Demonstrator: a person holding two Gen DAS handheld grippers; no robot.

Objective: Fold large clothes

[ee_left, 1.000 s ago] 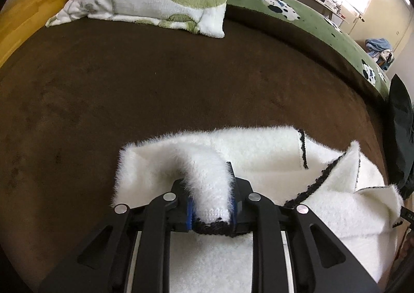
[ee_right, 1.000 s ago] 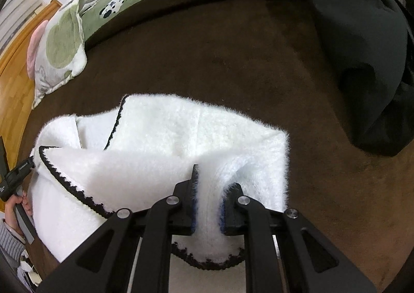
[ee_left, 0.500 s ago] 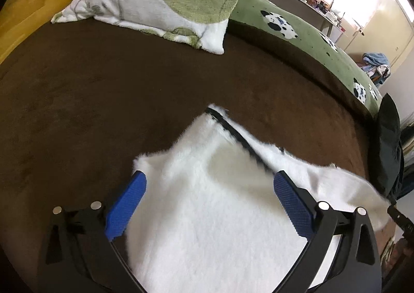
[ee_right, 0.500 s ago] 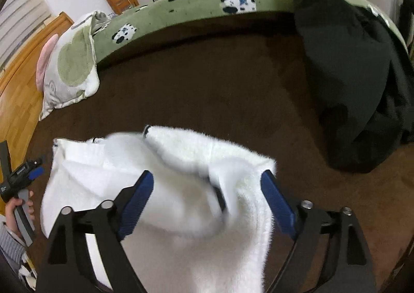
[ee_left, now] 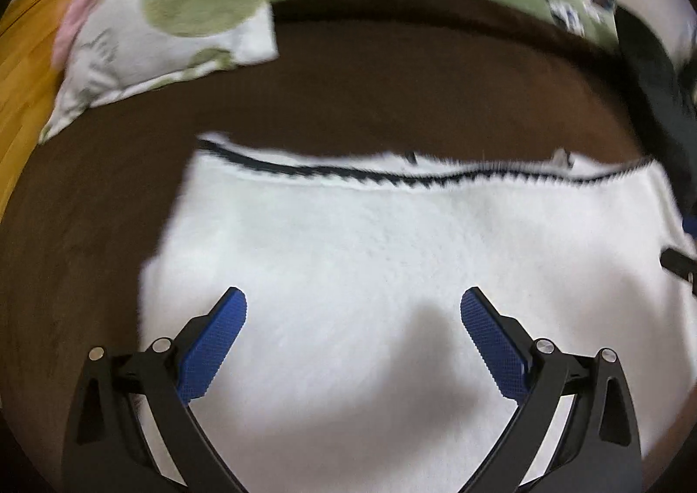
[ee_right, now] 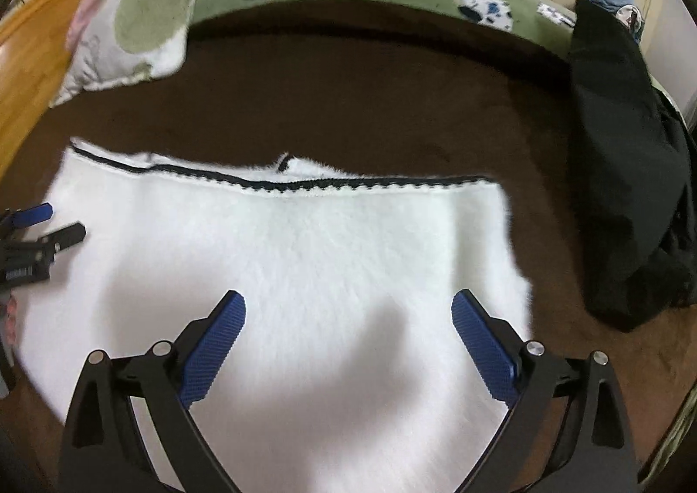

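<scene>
Garment point(ee_left: 392, 266), white fuzzy w/ black trim, lies flat on brown bed point(ee_left: 109, 188). Left gripper point(ee_left: 353, 301) & right gripper point(ee_right: 348, 303) have just been opening; fingers wide, nothing gripped, fabric under them. Next fold: prob. pinch matching corners on one edge, lift evenly, align trim, avoid bunching.

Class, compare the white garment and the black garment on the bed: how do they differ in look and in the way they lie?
1. The white garment is fluffy with a dark trim along its far edge; the black garment is plain, with no trim showing.
2. The white garment lies spread flat; the black garment lies bunched in a heap.
3. The white garment lies beneath both grippers; the black garment lies off to the side.

Both rest on the brown bedcover.
</scene>
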